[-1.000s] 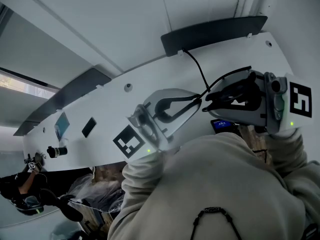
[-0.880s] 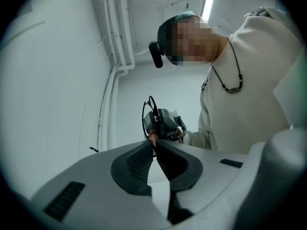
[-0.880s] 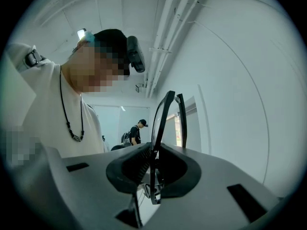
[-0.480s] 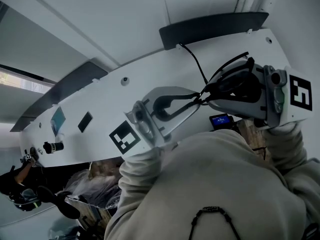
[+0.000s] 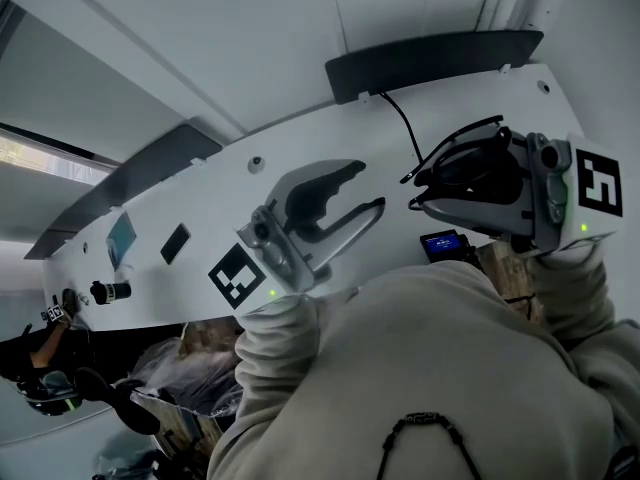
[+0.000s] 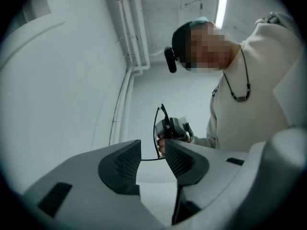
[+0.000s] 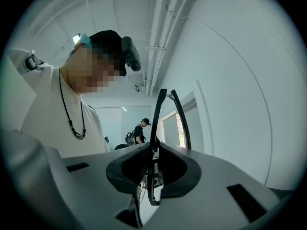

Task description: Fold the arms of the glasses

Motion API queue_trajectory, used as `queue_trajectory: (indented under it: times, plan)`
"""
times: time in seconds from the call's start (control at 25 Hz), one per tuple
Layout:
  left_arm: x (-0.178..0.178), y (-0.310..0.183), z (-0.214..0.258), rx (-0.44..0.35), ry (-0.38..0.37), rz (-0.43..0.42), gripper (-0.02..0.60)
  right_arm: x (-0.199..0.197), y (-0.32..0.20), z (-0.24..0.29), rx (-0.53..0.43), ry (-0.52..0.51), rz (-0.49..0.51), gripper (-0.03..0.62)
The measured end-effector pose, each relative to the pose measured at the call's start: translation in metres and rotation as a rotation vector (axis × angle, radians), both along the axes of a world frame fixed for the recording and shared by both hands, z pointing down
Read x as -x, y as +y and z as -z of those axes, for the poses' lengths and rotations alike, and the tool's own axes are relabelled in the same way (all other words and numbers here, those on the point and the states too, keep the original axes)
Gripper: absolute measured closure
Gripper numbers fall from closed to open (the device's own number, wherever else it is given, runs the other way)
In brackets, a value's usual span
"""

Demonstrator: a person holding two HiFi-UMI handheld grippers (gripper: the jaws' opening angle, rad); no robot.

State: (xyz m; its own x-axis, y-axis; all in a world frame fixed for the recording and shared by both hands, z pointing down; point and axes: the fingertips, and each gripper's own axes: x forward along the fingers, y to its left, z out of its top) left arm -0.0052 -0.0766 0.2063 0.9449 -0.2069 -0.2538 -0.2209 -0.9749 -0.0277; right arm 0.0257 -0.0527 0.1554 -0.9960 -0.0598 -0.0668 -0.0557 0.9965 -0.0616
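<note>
**Item: glasses**, black frame, thin arms.
- Location: in the right claw, jaws narrow and pressed on the frame. The frame stands upright out of the jaws, long axis roughly along the claw's pointing line.

**Left claw**
- State: jaws opening, about half wide, pads pressing on nothing.
- Relation: the glasses lie straight ahead of its tips, near but apart. One thin black arm runs crosswise past the gap, just beyond the pads.
- Judgement: this free claw is the nearer one to that arm, and would fold it with a sideways push across the line it points along.

**Writing**
- No brand or lettering readable.
- Each claw's cube bears a square black-and-white marker, pattern only.
</note>
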Motion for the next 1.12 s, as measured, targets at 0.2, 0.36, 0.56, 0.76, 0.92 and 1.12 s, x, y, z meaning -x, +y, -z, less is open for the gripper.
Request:
queue_trajectory:
  times: [0.2,0.36,0.56,0.76,0.92,1.12]
  plan:
    - [0.025,-0.02,-0.004,0.026,0.016,0.105,0.439,-0.002,0.004,-0.009,0.015,0.004,0.007,0.53]
    - [0.034,-0.036,-0.01,0.08,0.003,0.166,0.387,0.002,0.009,-0.008,0.007,0.008,0.028,0.53]
    - [0.027,-0.062,-0.034,0.184,-0.109,0.276,0.385,0.016,0.025,-0.008,-0.061,0.028,0.094,0.53]
    - [0.018,-0.058,-0.035,0.308,-0.032,0.175,0.387,0.029,0.04,-0.02,-0.11,0.091,0.145,0.53]
    - [0.016,-0.065,-0.037,0.335,-0.029,0.177,0.387,0.032,0.049,-0.022,-0.127,0.088,0.192,0.53]
    - [0.018,-0.065,-0.021,0.317,0.015,0.178,0.42,0.039,0.06,-0.028,-0.145,0.144,0.253,0.53]
